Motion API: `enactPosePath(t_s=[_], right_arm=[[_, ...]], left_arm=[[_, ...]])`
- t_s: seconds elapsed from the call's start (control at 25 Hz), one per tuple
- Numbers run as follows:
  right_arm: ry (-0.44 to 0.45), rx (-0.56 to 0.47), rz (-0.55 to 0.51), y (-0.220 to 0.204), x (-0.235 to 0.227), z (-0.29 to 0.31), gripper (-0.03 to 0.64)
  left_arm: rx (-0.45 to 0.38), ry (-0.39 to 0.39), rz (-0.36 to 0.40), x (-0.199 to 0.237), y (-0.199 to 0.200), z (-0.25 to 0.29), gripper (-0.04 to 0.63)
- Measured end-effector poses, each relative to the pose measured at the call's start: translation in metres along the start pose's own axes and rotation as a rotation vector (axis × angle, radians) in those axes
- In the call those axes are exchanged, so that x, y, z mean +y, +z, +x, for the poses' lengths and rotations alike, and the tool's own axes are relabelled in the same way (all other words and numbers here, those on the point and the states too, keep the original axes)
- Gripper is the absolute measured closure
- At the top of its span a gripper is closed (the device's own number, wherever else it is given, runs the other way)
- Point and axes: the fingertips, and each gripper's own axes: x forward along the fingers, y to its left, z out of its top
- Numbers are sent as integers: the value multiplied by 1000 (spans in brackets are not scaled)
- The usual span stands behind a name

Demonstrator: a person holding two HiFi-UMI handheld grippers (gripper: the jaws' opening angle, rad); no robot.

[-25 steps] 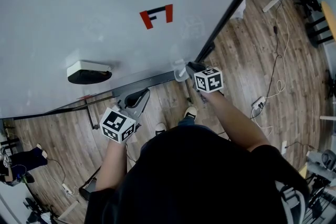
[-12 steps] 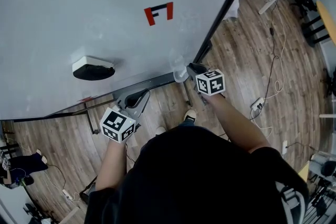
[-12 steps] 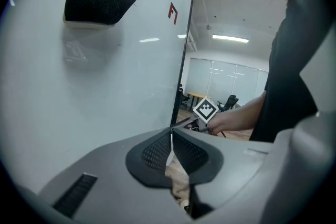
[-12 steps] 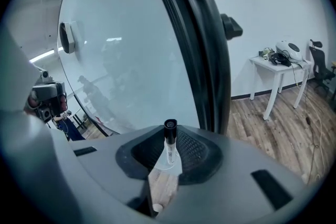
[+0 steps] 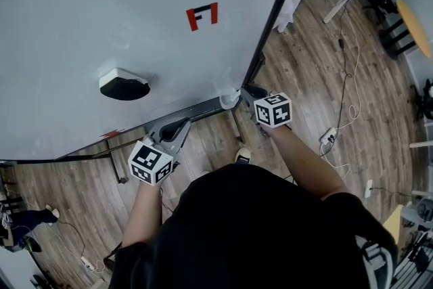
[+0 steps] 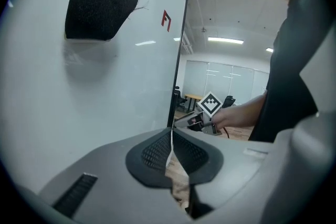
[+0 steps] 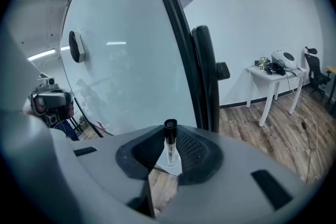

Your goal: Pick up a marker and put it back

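Marker (image 7: 169,140) stands upright, pinched between the pads of my right hand-held gripper (image 7: 171,153) beside the whiteboard (image 7: 123,60); my left hand-held gripper (image 6: 171,145) is closed on nothing.

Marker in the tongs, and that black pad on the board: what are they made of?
The marker: likely smooth plastic, white printed barrel, glossy black cap. The pad: probably felt, matte black with a fuzzy edge; its white back looks plastic.

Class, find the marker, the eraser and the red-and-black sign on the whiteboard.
marker (image 7: 169,148): right gripper view, its white barrel.
eraser (image 5: 125,89): head view, its dark felt side.
red-and-black sign (image 5: 202,12): head view, its black middle.
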Motion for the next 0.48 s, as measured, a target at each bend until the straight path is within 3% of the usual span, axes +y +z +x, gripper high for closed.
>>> enactPosePath(t_s=[0.48], right_arm=[[-32, -92, -8, 25, 13, -54, 554]], left_arm=[[-6, -36, 29, -12, -3, -10, 580]])
